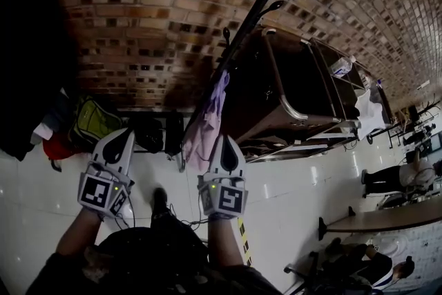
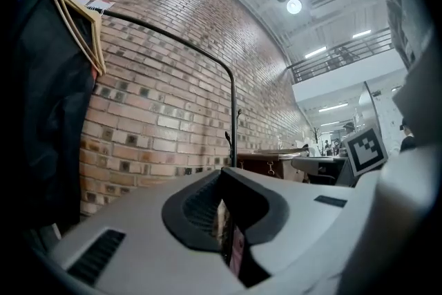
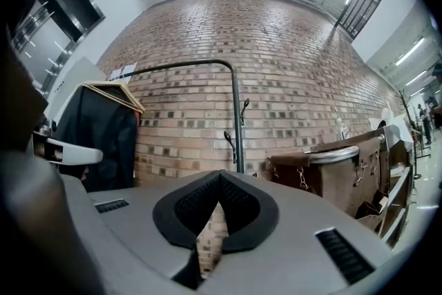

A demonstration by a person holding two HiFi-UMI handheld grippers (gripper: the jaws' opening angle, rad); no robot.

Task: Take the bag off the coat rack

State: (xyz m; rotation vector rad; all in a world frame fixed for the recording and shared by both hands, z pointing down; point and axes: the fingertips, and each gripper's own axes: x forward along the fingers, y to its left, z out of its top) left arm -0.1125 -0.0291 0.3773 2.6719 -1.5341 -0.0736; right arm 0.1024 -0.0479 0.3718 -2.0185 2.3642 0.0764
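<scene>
Garments [image 1: 27, 45], dark, hang at far left before the brick wall [image 1: 152, 17], one on a pale wooden hanger [image 2: 77, 14] at the left end of the coat rack [image 3: 237, 128] rail. Backpack [image 1: 93, 121], green, lies on the floor [image 1: 290, 197] below them, beside a red item [image 1: 59, 147] and a black shape [image 1: 148, 132]; whether any is open, or what they hold, cannot be told. Left gripper [image 1: 123, 138], near left, has its jaws closed tip to tip with nothing between them. Right gripper [image 1: 226, 144], near centre, has its jaws likewise closed and empty, and is clear of the bag [image 1: 207, 121]. Bag is pale lilac-pink cloth, hanging limp from the rack's black upright pole, just beyond the right gripper in the head view; its contents are not visible. Cart [image 1: 290, 90], a brown fabric bin with a metal rim, stands right of the pole; its interior is dark and the contents cannot be made out. Bottle [image 1: 341, 66], clear, sits by the cart's right end. Table [image 1: 387, 217] is near right, with a person [image 1: 400, 176] beyond it.
</scene>
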